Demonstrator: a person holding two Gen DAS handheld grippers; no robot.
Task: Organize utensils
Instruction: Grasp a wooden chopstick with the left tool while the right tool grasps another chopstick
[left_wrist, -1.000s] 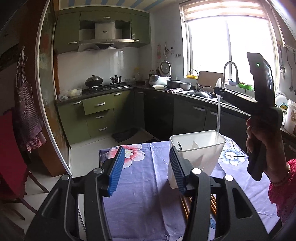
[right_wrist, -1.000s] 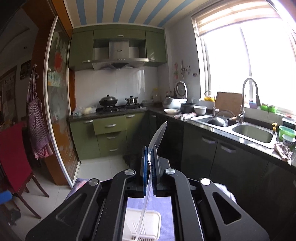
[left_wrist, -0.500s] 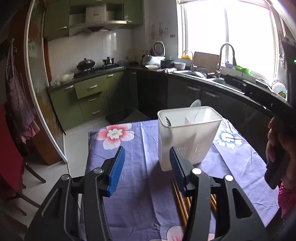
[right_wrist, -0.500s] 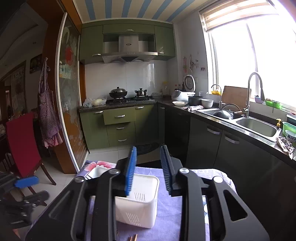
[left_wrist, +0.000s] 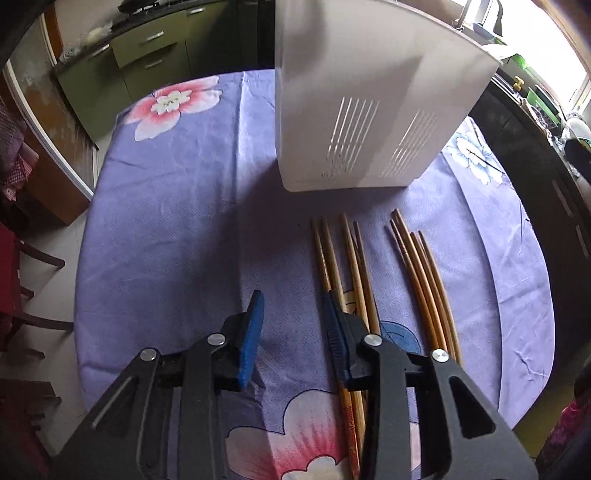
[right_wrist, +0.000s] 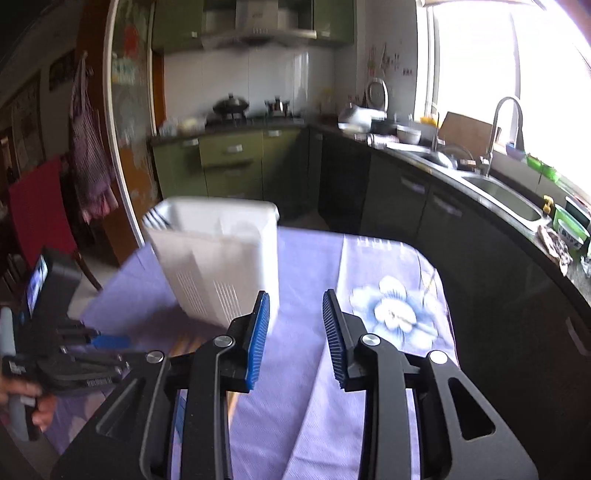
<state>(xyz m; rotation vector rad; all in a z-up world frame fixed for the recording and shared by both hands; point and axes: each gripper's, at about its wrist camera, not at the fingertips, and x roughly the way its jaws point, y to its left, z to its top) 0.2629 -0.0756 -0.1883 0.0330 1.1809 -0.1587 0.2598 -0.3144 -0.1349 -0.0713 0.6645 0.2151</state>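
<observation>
A white slotted utensil holder (left_wrist: 369, 107) stands on the purple flowered tablecloth (left_wrist: 166, 206); it also shows in the right wrist view (right_wrist: 218, 258). Several wooden chopsticks (left_wrist: 421, 273) lie on the cloth in front of it, in two loose groups. My left gripper (left_wrist: 293, 317) is open and empty, low over the cloth, its right finger over the left group of chopsticks (left_wrist: 332, 266). My right gripper (right_wrist: 295, 317) is open and empty above the table, just right of the holder. The left gripper (right_wrist: 74, 354) shows at the left of the right wrist view.
Dark kitchen cabinets and a sink (right_wrist: 506, 195) run along the right under a bright window. Green drawers and a stove (right_wrist: 236, 110) are at the back. A red chair (right_wrist: 37, 214) stands left of the table. The table edge (left_wrist: 79, 295) is near on the left.
My right gripper let go of the clear plastic spoon into the holder, opened and dropped lower. My left gripper tilted down and moved close over the chopsticks.
</observation>
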